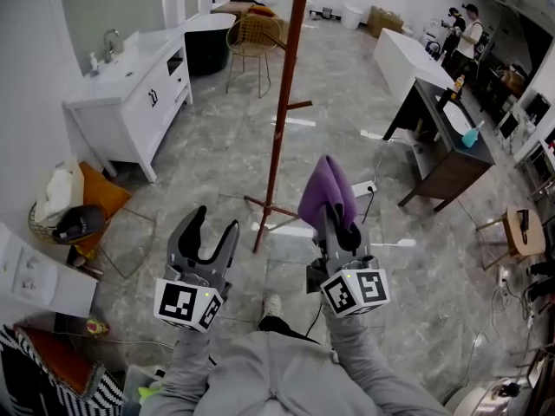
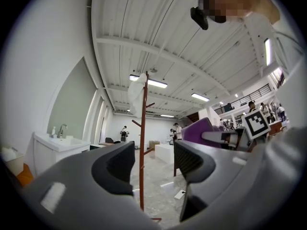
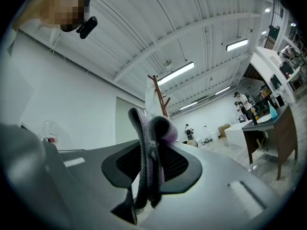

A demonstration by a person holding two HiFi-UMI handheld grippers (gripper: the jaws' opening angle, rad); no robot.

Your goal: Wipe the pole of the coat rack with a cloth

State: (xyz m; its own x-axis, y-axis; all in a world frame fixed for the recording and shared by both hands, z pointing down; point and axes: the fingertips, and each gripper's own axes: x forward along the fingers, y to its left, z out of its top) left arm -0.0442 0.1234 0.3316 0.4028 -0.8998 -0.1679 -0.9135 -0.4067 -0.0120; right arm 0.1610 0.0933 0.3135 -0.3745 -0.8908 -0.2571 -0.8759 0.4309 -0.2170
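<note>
Ahead, the reddish-brown wooden coat-rack pole [image 1: 279, 120] stood on grey floor [image 1: 347, 128], apart from our right gripper [image 1: 336, 222] clamping a folded purple cloth [image 1: 327, 191] and our wide-open left gripper [image 1: 216, 224], white sink cabinet [image 1: 130, 102] leftward.

A: What are things made of?
B: The cloth [image 1: 327, 189] is soft, matt purple fabric. The coat rack pole [image 1: 280, 128] looks like smooth reddish-brown wood. The left gripper [image 1: 216, 224] and right gripper [image 1: 339, 221] are matt grey plastic. The floor [image 1: 208, 159] is glossy.
</note>
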